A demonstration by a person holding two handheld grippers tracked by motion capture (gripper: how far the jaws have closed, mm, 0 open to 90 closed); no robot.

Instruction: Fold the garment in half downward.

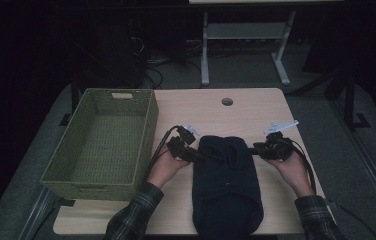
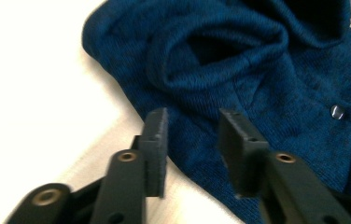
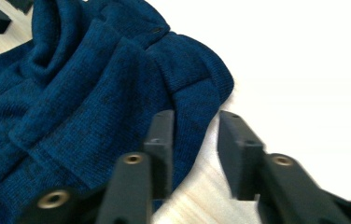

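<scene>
Both grippers — left gripper (image 1: 196, 154), right gripper (image 1: 254, 149) — jaws apart at navy cardigan (image 1: 227, 184) edges.

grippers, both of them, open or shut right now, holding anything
Left gripper: open, holding nothing, jaws over the left edge of the dark blue knitted cardigan.
Right gripper: open, holding nothing, jaws at the cardigan's right edge.

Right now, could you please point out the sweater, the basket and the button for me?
sweater (image 1: 227, 185): high view, middle of its folded body.
basket (image 1: 147, 131): high view, its right wall.
button (image 2: 336, 111): left gripper view, the face of the dark snap on the sweater's front.
</scene>
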